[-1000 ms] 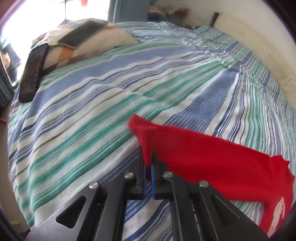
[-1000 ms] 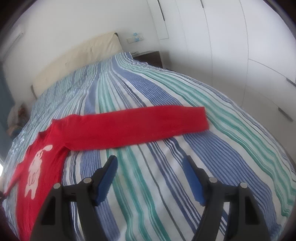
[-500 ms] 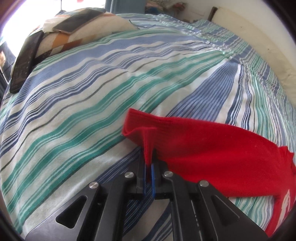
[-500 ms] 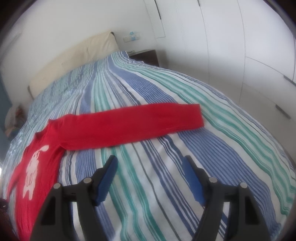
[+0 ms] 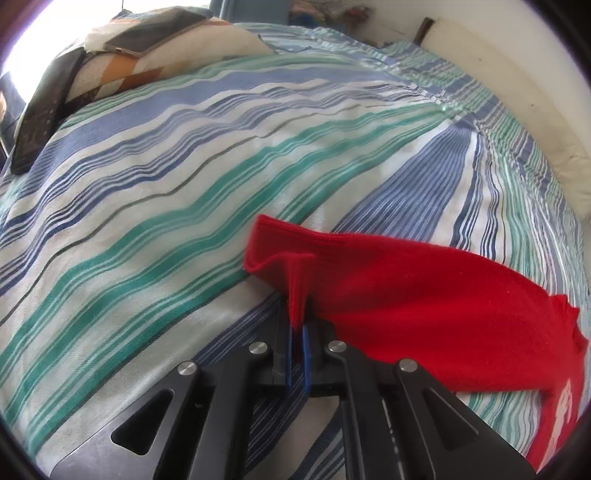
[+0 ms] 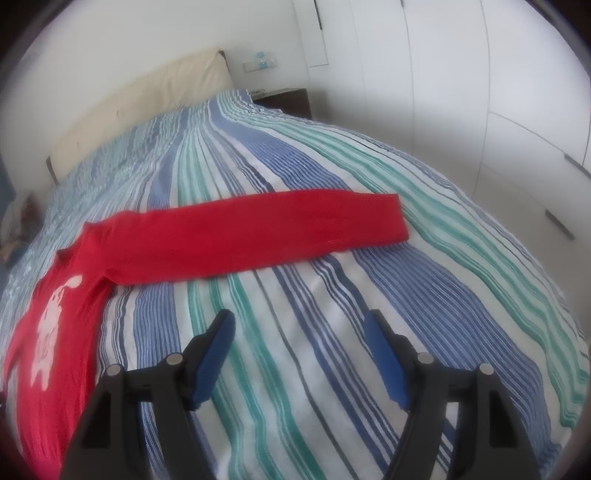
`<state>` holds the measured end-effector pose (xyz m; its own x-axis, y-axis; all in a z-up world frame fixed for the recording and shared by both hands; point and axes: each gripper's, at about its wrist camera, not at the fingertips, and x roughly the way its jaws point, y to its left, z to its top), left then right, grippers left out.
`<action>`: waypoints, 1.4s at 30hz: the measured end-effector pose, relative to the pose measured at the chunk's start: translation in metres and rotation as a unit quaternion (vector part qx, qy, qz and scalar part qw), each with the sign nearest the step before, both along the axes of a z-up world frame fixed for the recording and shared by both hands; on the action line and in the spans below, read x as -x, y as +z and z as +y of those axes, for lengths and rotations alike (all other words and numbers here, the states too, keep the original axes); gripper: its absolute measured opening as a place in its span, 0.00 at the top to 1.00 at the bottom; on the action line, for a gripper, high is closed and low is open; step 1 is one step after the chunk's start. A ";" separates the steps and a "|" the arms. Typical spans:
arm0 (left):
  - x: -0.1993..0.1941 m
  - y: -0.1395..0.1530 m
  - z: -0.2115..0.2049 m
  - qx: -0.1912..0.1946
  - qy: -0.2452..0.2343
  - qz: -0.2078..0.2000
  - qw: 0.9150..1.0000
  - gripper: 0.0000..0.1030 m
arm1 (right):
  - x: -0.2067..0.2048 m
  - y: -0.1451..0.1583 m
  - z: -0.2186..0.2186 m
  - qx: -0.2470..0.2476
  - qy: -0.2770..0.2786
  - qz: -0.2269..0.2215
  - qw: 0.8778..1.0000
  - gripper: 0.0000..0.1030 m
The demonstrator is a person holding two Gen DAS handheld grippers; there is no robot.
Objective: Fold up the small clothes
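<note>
A small red long-sleeved top [image 6: 155, 243] lies spread on the bed, its body with a white animal print [image 6: 51, 317] toward the near left in the right wrist view and one sleeve [image 6: 266, 225] stretched flat across the striped bedspread [image 6: 332, 288] to the right, the cuff end lying free. The other sleeve [image 5: 406, 295] shows in the left wrist view, reaching leftward from the body, and its cuff edge is pinched up into a narrow fold. The left gripper [image 5: 296, 339] is clamped tight on that fold of the red top, blue pads pressed together with the cloth rising between them, the rest of the cuff curling just above the bedspread. The right gripper [image 6: 301, 354] hangs over bare bedspread near the outstretched sleeve, jaws spread wide with nothing between them and well short of the cloth. The bedspread [image 5: 184, 206] runs in blue, green and white stripes over the whole bed. At the far left corner in the left wrist view a patterned pillow [image 5: 155, 62] carries a phone [image 5: 155, 31], with a dark flat remote-like device [image 5: 44, 114] leaning beside it. A cream padded headboard [image 6: 147, 103] stands at the head of the bed, a dark nightstand [image 6: 288, 101] beside it, and white wardrobe doors [image 6: 461, 92] line the right wall.
</note>
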<state>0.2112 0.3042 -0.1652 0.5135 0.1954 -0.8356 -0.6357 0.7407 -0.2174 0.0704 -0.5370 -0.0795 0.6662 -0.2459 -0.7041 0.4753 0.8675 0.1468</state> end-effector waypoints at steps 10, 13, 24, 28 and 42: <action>0.002 -0.001 0.001 0.004 0.002 -0.007 1.000 0.96 | -0.002 -0.002 0.003 0.003 0.003 0.006 1.000 0.30; 0.005 -0.001 0.002 0.012 0.004 -0.014 1.000 0.95 | -0.002 -0.002 0.003 0.002 0.003 0.006 1.000 0.30; 0.017 0.000 0.011 0.060 0.010 -0.048 0.997 0.92 | 0.006 0.002 -0.005 -0.018 -0.013 -0.025 0.999 0.30; 0.021 0.002 0.011 0.069 0.008 -0.054 0.996 0.91 | 0.009 0.008 -0.005 -0.011 -0.012 -0.040 0.999 0.30; 0.053 0.045 0.000 0.013 0.048 -0.089 0.995 0.21 | 0.022 0.018 -0.014 -0.013 -0.039 -0.075 0.996 0.26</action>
